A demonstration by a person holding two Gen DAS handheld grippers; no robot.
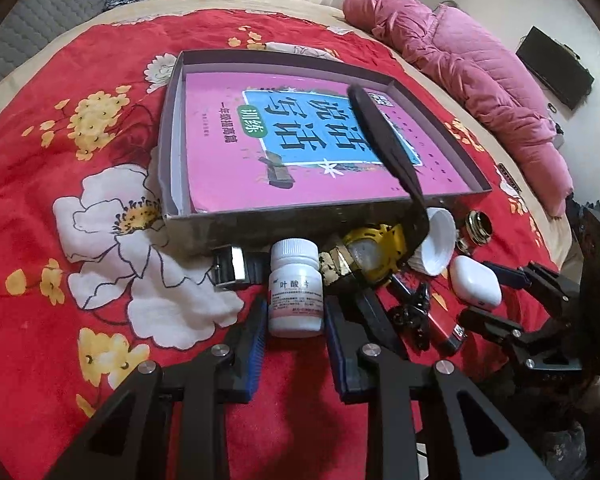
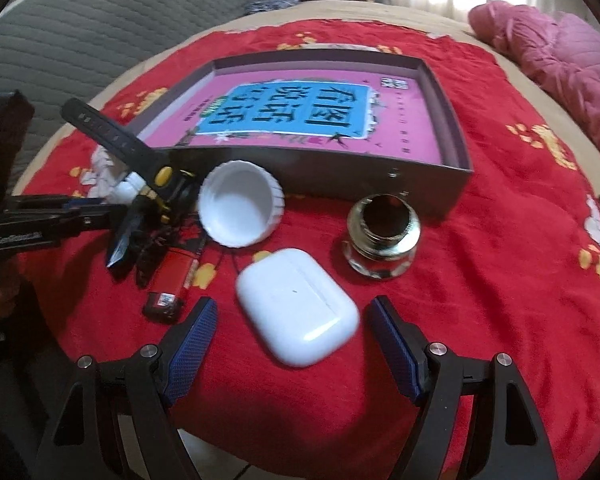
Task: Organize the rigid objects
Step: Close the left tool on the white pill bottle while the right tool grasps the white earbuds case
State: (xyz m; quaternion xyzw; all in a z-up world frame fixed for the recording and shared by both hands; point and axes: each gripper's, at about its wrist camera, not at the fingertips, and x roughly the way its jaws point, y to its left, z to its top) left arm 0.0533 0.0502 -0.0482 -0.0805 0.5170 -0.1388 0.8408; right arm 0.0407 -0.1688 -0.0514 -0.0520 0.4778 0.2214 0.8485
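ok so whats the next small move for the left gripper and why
Probably lift straight up. The left gripper has its blue pads against both sides of the white pill bottle, which stands upright on the red blanket just in front of the grey box. The yellow watch crowds its right side, so a vertical lift should clear it before carrying the bottle over the wall.

- Left wrist view: an open box (image 1: 204,236) sits mid-frame on the bedspread (image 1: 80,208); a book (image 1: 292,140) lies flat inside it.
- Below the box's near wall: a pill bottle (image 1: 296,288), centre, between the left gripper's (image 1: 296,320) fingers.
- Right of the bottle: a watch (image 1: 364,256), its strap leaning over the box wall.
- Further right: a cap (image 1: 436,244), then an earbud case (image 1: 474,280).
- Right wrist view: the earbud case (image 2: 296,304) lies between the right gripper's (image 2: 292,320) fingers; a metal fitting (image 2: 384,236) to its upper right.
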